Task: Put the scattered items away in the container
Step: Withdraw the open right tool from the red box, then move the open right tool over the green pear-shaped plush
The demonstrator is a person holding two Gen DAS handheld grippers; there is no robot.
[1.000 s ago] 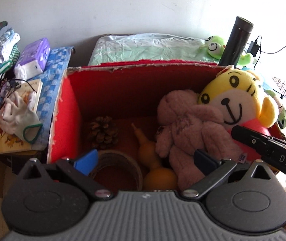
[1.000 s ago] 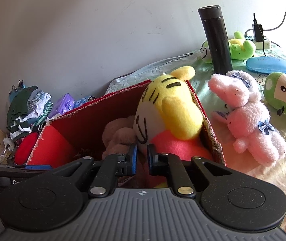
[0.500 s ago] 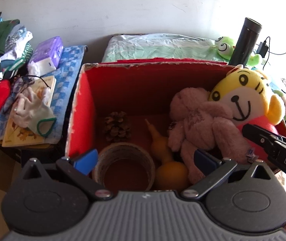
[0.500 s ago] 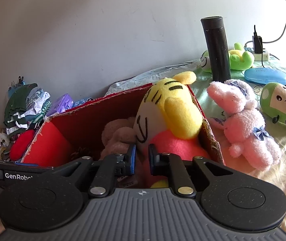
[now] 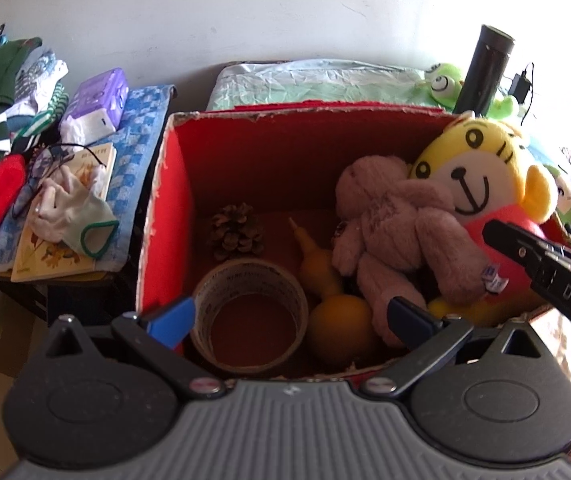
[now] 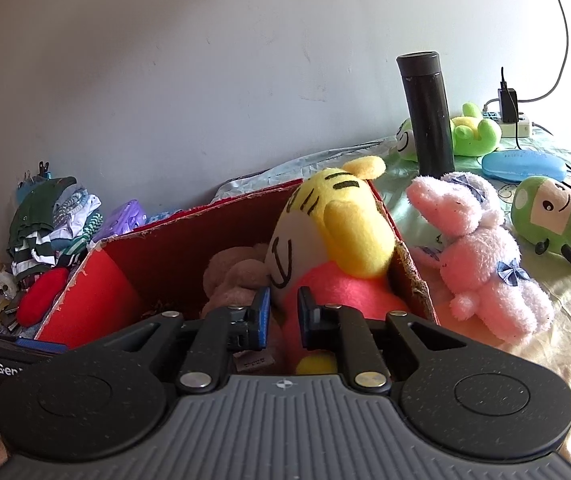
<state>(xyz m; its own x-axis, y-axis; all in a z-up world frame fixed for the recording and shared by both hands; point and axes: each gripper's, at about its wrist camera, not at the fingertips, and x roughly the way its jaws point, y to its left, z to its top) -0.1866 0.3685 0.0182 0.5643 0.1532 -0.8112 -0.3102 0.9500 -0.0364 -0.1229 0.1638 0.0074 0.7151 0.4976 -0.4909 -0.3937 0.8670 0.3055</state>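
Toys in the red box [image 5: 173,200]

Our left hand-held gripper [image 5: 289,318] gapes wide over the tape roll [image 5: 249,316]; our right hand-held gripper [image 6: 284,318], narrow, nothing pinched, sits at the tiger plush [image 6: 337,240].

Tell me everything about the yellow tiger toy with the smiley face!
The yellow tiger toy is a soft, fuzzy plush with black stripes on its head, round yellow ears, a white muzzle with a black smile, and a pink-red body. It sits upright in the right corner of the red box, its head above the rim. The brown teddy leans on it.
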